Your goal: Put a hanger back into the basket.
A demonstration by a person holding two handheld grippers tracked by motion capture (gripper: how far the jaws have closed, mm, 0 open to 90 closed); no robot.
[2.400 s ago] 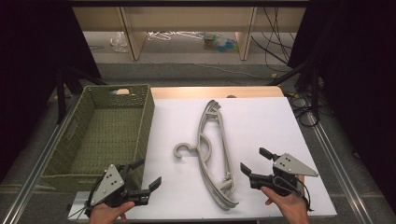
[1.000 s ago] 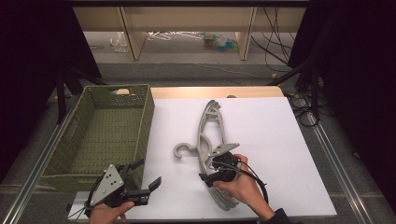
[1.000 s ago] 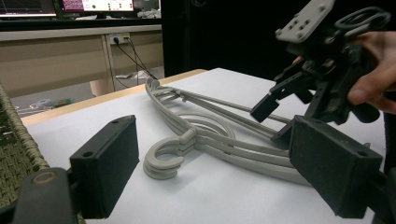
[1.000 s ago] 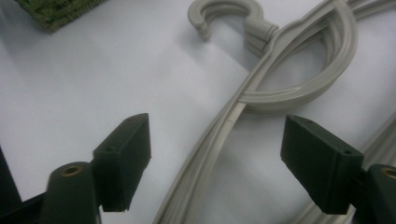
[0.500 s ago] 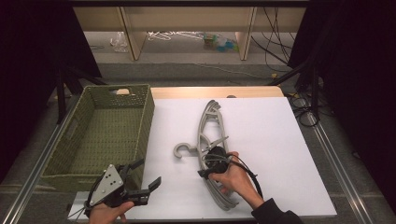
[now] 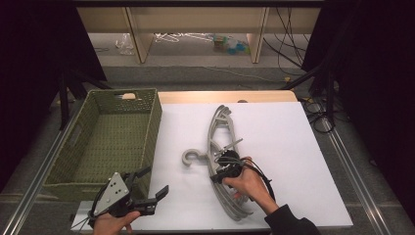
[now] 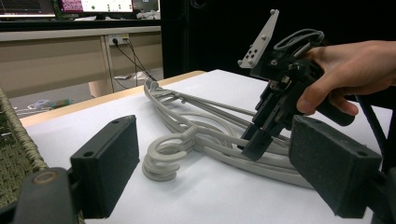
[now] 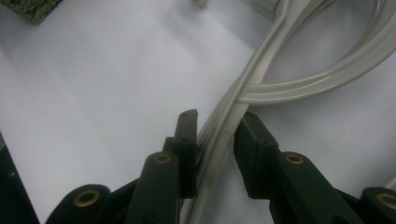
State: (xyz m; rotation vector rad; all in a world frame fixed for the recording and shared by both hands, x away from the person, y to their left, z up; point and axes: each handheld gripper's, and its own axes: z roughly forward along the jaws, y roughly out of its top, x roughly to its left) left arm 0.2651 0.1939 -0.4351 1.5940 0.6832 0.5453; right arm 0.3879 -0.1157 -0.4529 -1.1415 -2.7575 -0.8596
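Nearby, green woven basket (image 6: pixel 147 128), hangers (image 6: pixel 220 147) outside

3 grey hangers (image 6: pixel 222 161) in a stack, 1 green woven basket (image 6: pixel 105 142), 2 claws.

Lab, monitors (image 7: pixel 70 5), cables (image 6: pixel 288 29), black curtains (image 6: pixel 377 73)

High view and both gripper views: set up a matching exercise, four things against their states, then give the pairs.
1 hangers
2 basket
3 left claw
4 right claw

a green, woven, at the table's left
b jaws wide apart, nothing between
c grey, stacked flat on the white table
d jaws closing around a grey bar

1-c, 2-a, 3-b, 4-d
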